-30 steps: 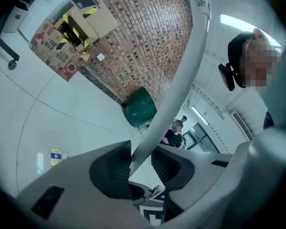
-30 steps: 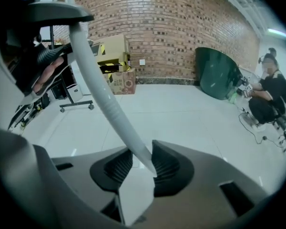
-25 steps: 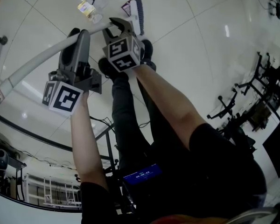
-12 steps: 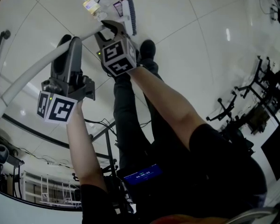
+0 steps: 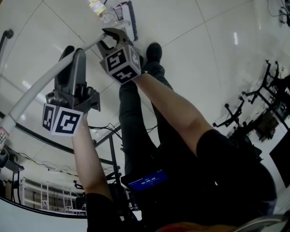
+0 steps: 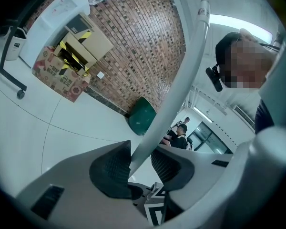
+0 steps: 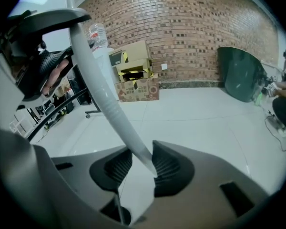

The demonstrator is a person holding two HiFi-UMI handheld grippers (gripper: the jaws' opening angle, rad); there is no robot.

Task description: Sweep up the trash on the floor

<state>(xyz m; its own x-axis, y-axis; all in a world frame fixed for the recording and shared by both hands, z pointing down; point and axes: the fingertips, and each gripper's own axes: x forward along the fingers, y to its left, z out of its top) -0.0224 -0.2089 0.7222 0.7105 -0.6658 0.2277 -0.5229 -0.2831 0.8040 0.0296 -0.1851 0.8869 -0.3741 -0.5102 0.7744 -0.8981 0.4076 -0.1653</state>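
A long, stiff, light broom handle runs through both claws: left gripper clamped on it high, right gripper low, a sound two-point hold. Just beyond the right gripper, the brush head sits beside small, light trash.

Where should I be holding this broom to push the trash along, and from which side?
On the long white handle, not the broom head. It is a thin round pole slanting up from the floor, so jaws cross it from the near side: right gripper low near the head, left gripper higher, as both grip now.
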